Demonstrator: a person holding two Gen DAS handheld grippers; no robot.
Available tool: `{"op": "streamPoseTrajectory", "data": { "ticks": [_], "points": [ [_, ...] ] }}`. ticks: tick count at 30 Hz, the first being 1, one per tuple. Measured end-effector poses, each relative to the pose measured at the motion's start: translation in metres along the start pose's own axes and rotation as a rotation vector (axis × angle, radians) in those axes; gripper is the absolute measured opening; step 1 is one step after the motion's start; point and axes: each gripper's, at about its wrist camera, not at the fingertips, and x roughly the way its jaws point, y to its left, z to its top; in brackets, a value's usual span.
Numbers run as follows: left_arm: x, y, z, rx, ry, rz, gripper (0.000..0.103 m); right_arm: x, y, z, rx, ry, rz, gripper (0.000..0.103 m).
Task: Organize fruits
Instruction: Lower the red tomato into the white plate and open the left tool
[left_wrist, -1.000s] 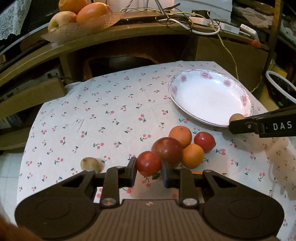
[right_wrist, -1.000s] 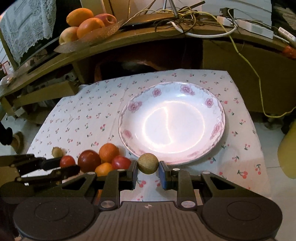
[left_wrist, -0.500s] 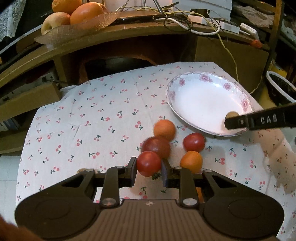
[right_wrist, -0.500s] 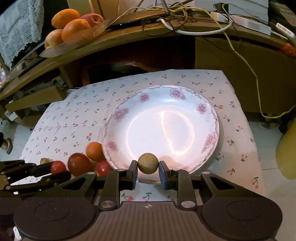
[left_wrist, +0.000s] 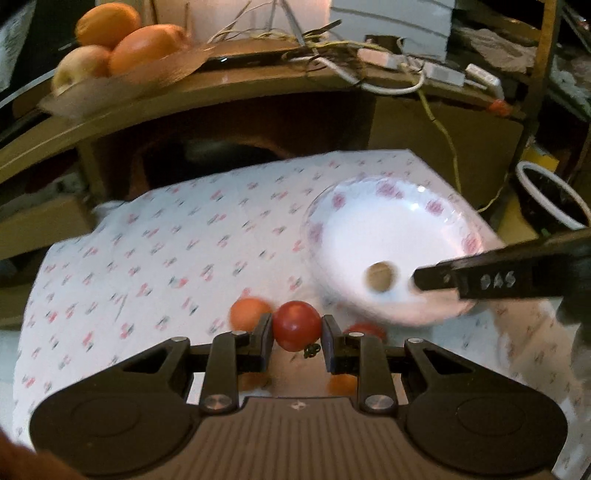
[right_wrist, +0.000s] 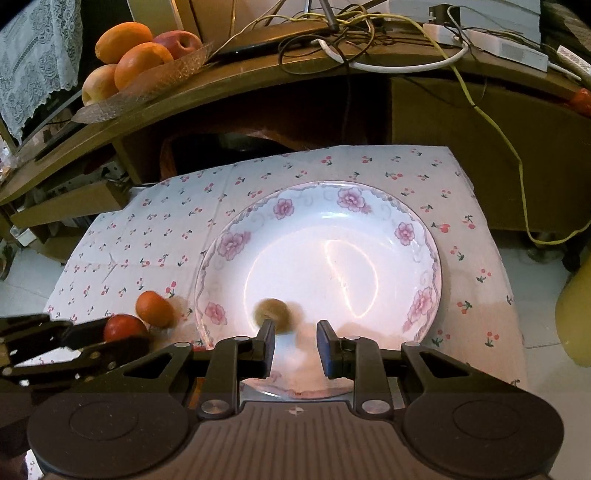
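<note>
Only the left view shows the left tool (left_wrist: 297, 338) clamped on a round red tomato (left_wrist: 296, 325). Right tool (right_wrist: 294, 341) gapes empty; small brown fruit (right_wrist: 273, 312) lies in the floral white plate (right_wrist: 421, 236), beside its left finger.

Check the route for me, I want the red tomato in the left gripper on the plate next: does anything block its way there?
Nothing visible does. The round red tomato sits between the left gripper fingers, near the white floral-rimmed plate. Only the small brown round fruit lies on the plate.
</note>
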Motion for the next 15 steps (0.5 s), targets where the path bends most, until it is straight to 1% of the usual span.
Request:
{"op": "streamPoseTrajectory", "data": {
  "ticks": [4,7,12,15],
  "points": [
    [0.007,-0.012,0.014,0.016,-0.026,-0.038,0.032,0.003,-0.009,0.005,0.031,-0.003,0.020,0.019],
    [0.014,-0.018,0.020,0.032,-0.033,-0.046,0.032,0.006,-0.015,0.007,0.036,-0.002,0.016,0.018],
    [0.026,-0.023,0.022,0.040,-0.014,-0.069,0.032,0.007,-0.020,0.008,0.050,-0.007,-0.005,0.019],
    [0.026,-0.027,0.022,0.051,-0.015,-0.070,0.036,0.005,-0.019,0.009,0.048,-0.012,-0.008,0.023]
  ]
}}
